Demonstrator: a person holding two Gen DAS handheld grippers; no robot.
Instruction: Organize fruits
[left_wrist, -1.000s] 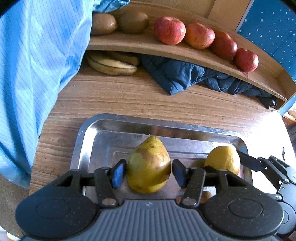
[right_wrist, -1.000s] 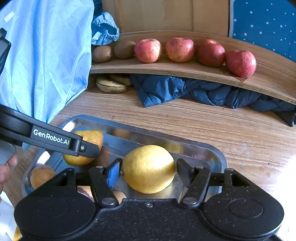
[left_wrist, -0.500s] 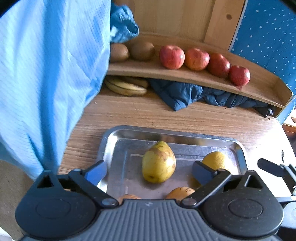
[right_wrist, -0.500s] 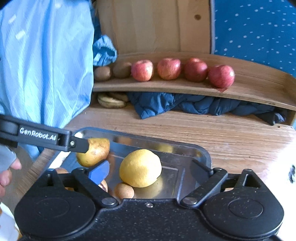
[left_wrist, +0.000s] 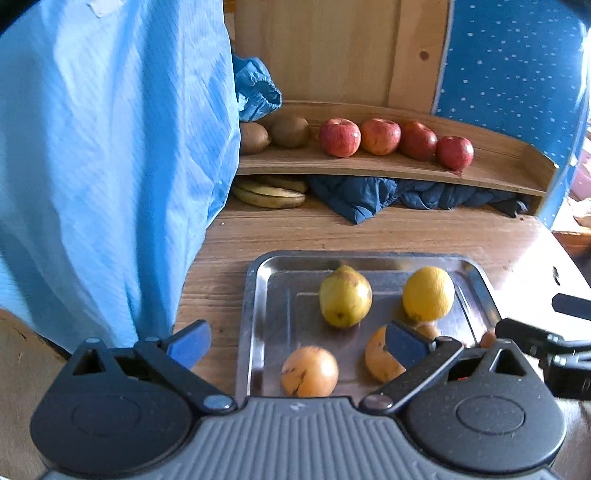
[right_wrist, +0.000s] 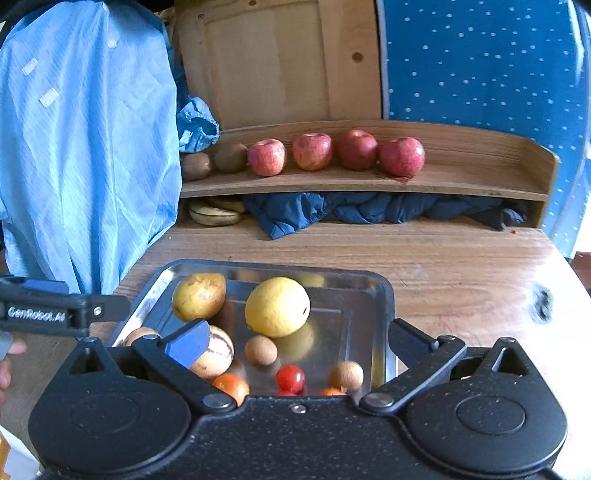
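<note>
Both jaws stood spread and empty; the pear (left_wrist: 345, 297) lay at twelve o'clock ahead of the left gripper (left_wrist: 295, 341), the lemon (right_wrist: 277, 307) likewise before the right gripper (right_wrist: 295, 341).

The tray (right_wrist: 373, 295) is shiny silver metal on a brown wood-grain table (right_wrist: 424, 254). On it the pear (right_wrist: 198, 295) is yellow-green with brown russet patches, the lemon (right_wrist: 277, 306) plain yellow, the melon (right_wrist: 216, 351) cream with dark purple stripes, and the tomato (right_wrist: 290, 377) bright red. Four apples (right_wrist: 312, 151) on the light wooden shelf (right_wrist: 461, 177) are red streaked with pale yellow; two kiwis (right_wrist: 231, 157) are dull brown. The bananas (right_wrist: 216, 216) are yellow, browning. The cloth (right_wrist: 354, 212) is navy, the garment (right_wrist: 81, 155) light blue with fine stripes, the backdrop (right_wrist: 480, 62) blue with white dots.
</note>
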